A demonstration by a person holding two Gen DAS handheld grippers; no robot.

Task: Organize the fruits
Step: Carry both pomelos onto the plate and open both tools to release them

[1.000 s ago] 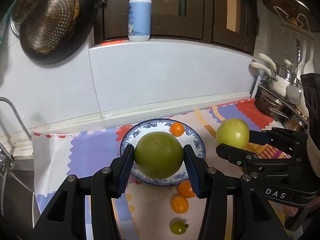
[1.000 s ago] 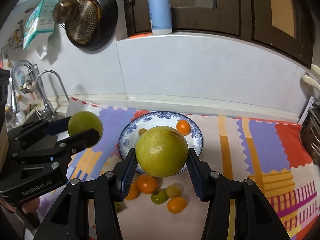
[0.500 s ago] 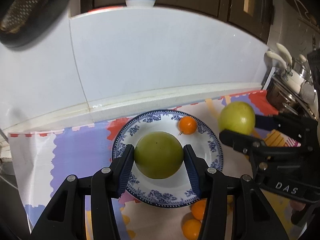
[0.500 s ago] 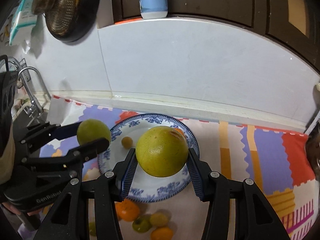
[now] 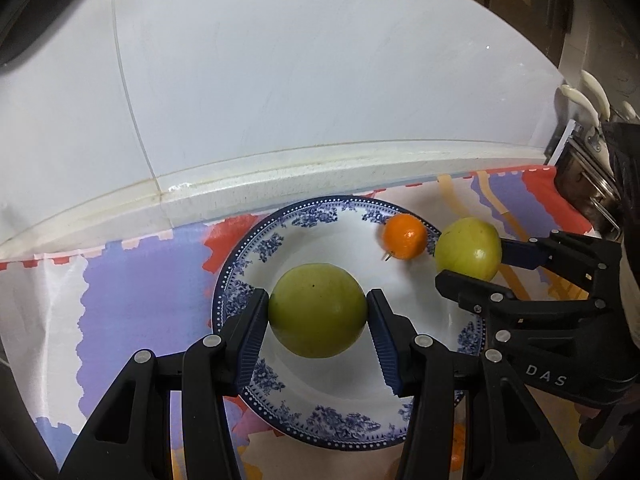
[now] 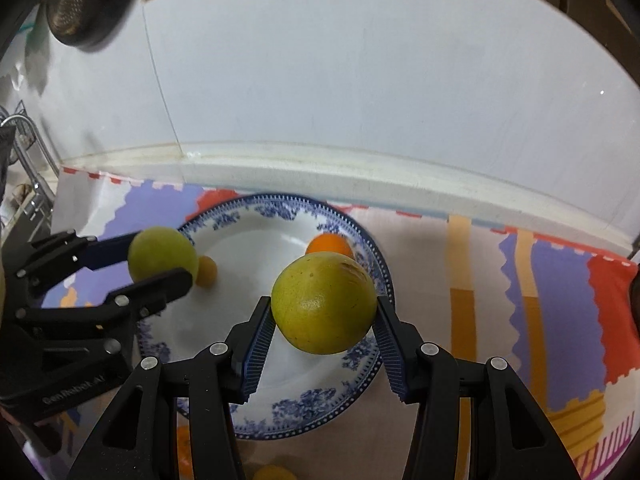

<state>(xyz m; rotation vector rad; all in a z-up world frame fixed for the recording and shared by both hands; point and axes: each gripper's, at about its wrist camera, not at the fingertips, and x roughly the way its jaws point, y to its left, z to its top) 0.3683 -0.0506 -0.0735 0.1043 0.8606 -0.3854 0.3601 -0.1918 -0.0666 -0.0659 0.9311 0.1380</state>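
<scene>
- White tiled wall behind a counter; a patchwork mat of purple, red, white and yellow covers the counter top.
- Blue-and-white plate sits on the mat, near the wall edge.
- Left gripper is clamped on a green fruit, blue ribbed pads pressing its 3 and 9 o'clock sides. Fruit hangs over the plate's centre; contact with the plate cannot be told.
- Right gripper is clamped on a yellow-green fruit with a brown scuff near its top, pads on both sides. In the right wrist view it sits over the plate's 3 o'clock half.
- In the left wrist view the yellow-green fruit shows at the plate's 2 o'clock rim, held from the right by the right gripper, marked "DAS".
- Orange lies on the plate at 1 o'clock, a short stem stub at its lower left; just beside the yellow-green fruit.
- In the right wrist view the orange peeks out behind the held fruit, and a small yellow fruit lies on the plate at 9 o'clock, just beside the green fruit in the left gripper.
- More small fruit lie on the mat at 6 o'clock of the plate, partly hidden by the gripper.
- Dark pan hangs on the wall at upper left; pots stand at the mat's right end.
</scene>
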